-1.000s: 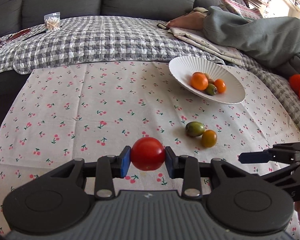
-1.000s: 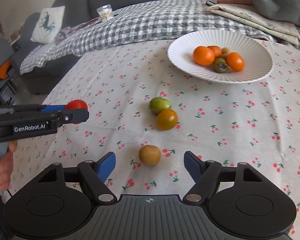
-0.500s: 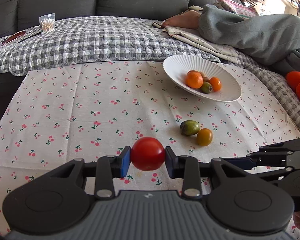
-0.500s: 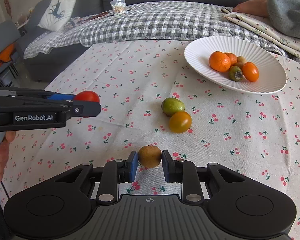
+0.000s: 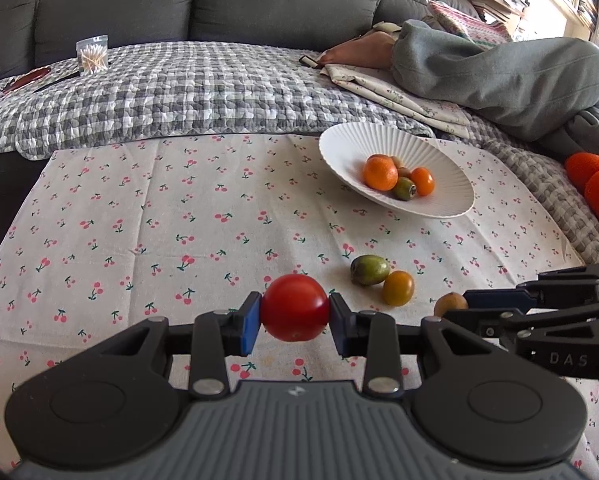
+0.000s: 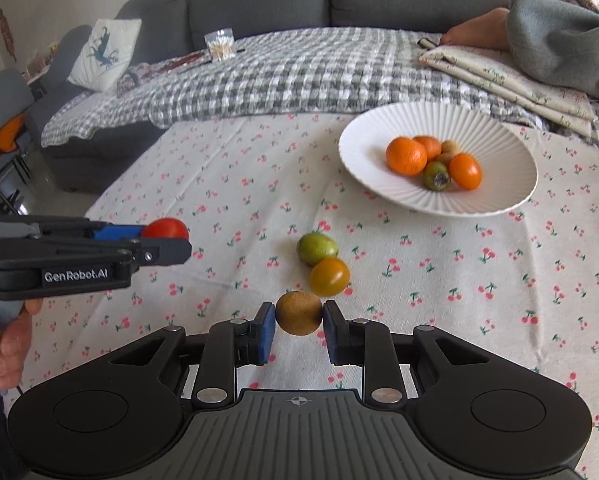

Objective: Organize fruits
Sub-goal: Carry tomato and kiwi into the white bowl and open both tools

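My left gripper is shut on a red tomato and holds it above the cherry-print cloth. The same tomato shows at the left of the right wrist view. My right gripper is shut on a small brown kiwi-like fruit, lifted just off the cloth; the same brown fruit shows in the left view. A green fruit and an orange-yellow tomato lie touching on the cloth just beyond. A white ribbed plate at the far right holds several orange and green fruits.
The table with the cherry-print cloth butts against a sofa covered by a grey checked blanket. A cup of cotton swabs stands on the blanket. A person's foot and grey clothing lie at the back right. Two orange objects sit at the right edge.
My right gripper closed on the brown fruit and raised it slightly off the cloth. My left gripper kept still with the tomato.
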The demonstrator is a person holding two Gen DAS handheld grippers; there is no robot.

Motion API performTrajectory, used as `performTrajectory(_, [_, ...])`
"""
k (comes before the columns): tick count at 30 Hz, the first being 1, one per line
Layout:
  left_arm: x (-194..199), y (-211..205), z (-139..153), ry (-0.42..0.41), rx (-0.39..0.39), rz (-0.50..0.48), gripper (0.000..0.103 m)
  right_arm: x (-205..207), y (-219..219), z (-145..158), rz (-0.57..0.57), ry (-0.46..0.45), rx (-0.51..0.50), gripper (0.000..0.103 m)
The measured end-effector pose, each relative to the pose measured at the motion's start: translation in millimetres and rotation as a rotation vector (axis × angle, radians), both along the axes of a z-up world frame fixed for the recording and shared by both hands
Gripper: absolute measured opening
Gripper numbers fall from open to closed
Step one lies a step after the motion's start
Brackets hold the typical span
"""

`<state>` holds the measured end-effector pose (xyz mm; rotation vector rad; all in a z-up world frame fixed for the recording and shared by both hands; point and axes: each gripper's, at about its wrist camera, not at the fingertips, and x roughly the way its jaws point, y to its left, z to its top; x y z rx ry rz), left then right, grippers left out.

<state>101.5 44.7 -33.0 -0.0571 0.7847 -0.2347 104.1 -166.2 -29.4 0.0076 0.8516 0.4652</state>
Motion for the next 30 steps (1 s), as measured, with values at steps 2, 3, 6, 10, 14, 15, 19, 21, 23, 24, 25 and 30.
performTrajectory(2, [0, -2, 2, -0.01, 0.004, -0.003, 0.034, 0, -3, 5, -0.005, -0.013, 0.007, 0.025])
performTrajectory(3, [0, -3, 2, -0.014, 0.006, -0.003, 0.034, 0, -5, 8, -0.01, -0.019, 0.012, 0.025])
performTrajectory(6, [3, -6, 3, -0.019, -0.001, -0.002, 0.034, 1, -12, 14, -0.024, -0.035, 0.024, 0.025])
performTrajectory(10, [7, -10, 6, -0.031, -0.007, -0.003, 0.034, 4, -21, 21, -0.042, -0.051, 0.033, 0.025])
performTrajectory(14, [12, -16, 9, -0.042, -0.008, -0.01, 0.034, 7, -31, 26, -0.063, -0.064, 0.039, 0.025])
performTrajectory(15, [14, -18, 10, -0.044, -0.006, -0.012, 0.034, 8, -33, 27, -0.068, -0.063, 0.043, 0.025])
performTrajectory(19, [24, -27, 14, -0.043, 0.002, -0.019, 0.034, 14, -42, 28, -0.087, -0.061, 0.05, 0.025])
performTrajectory(21, [29, -32, 15, -0.046, 0.009, -0.028, 0.034, 16, -48, 29, -0.099, -0.064, 0.054, 0.025])
performTrajectory(23, [36, -40, 17, -0.054, 0.024, -0.043, 0.034, 19, -54, 31, -0.112, -0.068, 0.061, 0.025])
performTrajectory(24, [39, -44, 17, -0.059, 0.031, -0.048, 0.034, 21, -58, 32, -0.119, -0.07, 0.065, 0.025])
performTrajectory(25, [44, -48, 18, -0.065, 0.038, -0.055, 0.034, 24, -62, 33, -0.127, -0.072, 0.068, 0.025])
performTrajectory(30, [67, -67, 16, -0.068, 0.044, -0.077, 0.034, 44, -86, 33, -0.193, -0.079, 0.073, 0.025])
